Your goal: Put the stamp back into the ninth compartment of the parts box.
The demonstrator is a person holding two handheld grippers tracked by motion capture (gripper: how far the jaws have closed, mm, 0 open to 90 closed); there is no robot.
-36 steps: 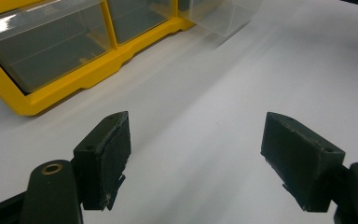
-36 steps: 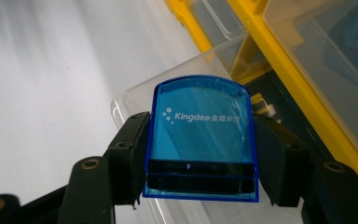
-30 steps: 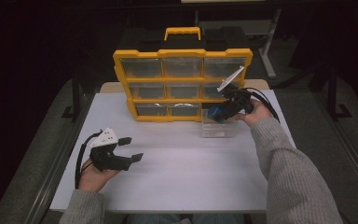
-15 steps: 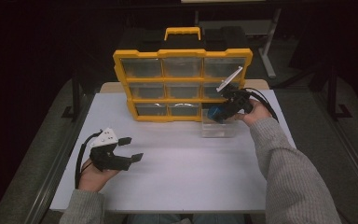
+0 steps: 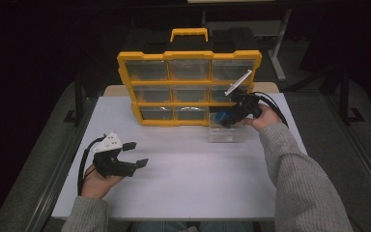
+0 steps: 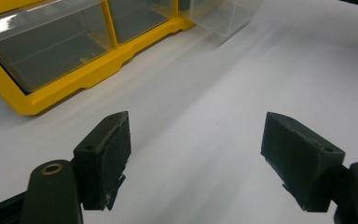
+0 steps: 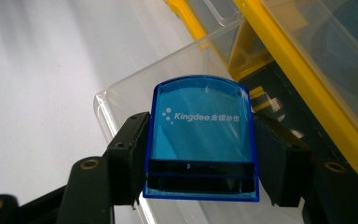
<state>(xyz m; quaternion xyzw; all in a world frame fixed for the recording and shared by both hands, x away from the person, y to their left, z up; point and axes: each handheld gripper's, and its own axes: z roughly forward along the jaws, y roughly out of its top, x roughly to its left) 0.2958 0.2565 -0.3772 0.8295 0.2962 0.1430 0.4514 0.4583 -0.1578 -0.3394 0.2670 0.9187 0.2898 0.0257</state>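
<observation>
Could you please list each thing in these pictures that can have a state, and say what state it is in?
Left gripper: open, holding nothing, low over the white table.
Right gripper: shut on the blue stamp, above the clear drawer.
Clear drawer: pulled out of the cabinet, standing on the table.
Yellow drawer cabinet: upright, its bottom right slot open without a drawer, other drawers in place.

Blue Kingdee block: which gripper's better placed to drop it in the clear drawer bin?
Right. The right gripper already clamps the blue block just above the clear bin by the yellow organizer. The left gripper is open and empty, resting far off on the white table.
</observation>
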